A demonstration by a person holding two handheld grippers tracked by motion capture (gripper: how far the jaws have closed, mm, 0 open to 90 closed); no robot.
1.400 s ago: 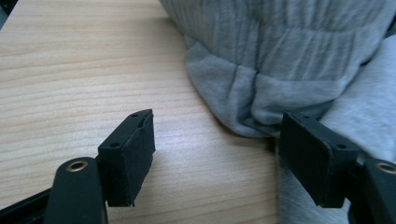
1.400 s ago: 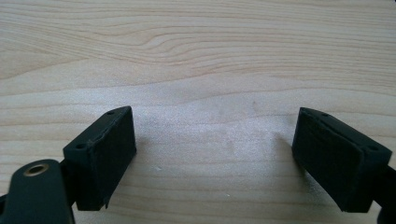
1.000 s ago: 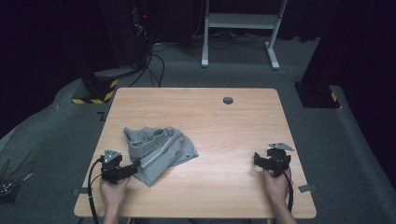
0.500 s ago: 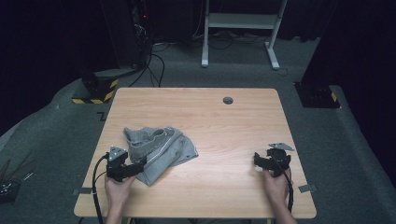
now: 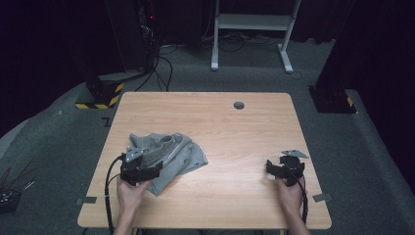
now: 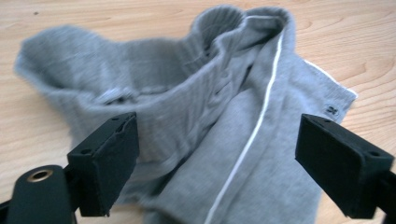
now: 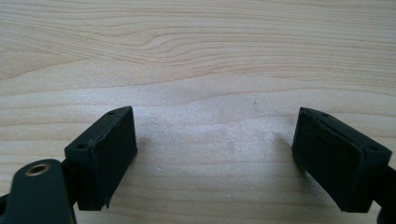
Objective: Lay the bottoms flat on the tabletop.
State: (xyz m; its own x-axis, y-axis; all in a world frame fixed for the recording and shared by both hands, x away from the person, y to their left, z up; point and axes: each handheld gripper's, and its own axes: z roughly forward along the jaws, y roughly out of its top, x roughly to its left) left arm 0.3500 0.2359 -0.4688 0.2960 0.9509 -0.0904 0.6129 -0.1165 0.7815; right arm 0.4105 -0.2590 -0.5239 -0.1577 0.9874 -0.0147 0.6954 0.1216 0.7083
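A crumpled grey garment (image 5: 171,152) with white piping lies on the left half of the wooden table (image 5: 220,117). My left gripper (image 5: 155,170) hovers over its near left edge and points right along the cloth. In the left gripper view the garment (image 6: 187,93) spreads beneath the left gripper (image 6: 217,123). Its jaws have just been opening, now stand wide, and neither pad presses on the fabric. My right gripper (image 5: 270,168) rests near the table's right front and points left. In the right gripper view it (image 7: 215,114) is open over bare wood (image 7: 196,46).
A small round grommet hole (image 5: 239,105) sits near the table's far edge. Beyond the table are a white desk frame (image 5: 254,22), floor cables and a black base with yellow-black stripes (image 5: 105,90). Bare wood stretches between the garment and the right gripper.
My left gripper has moved right and up, from beside the garment's near left corner to over its edge. The right gripper has not moved.
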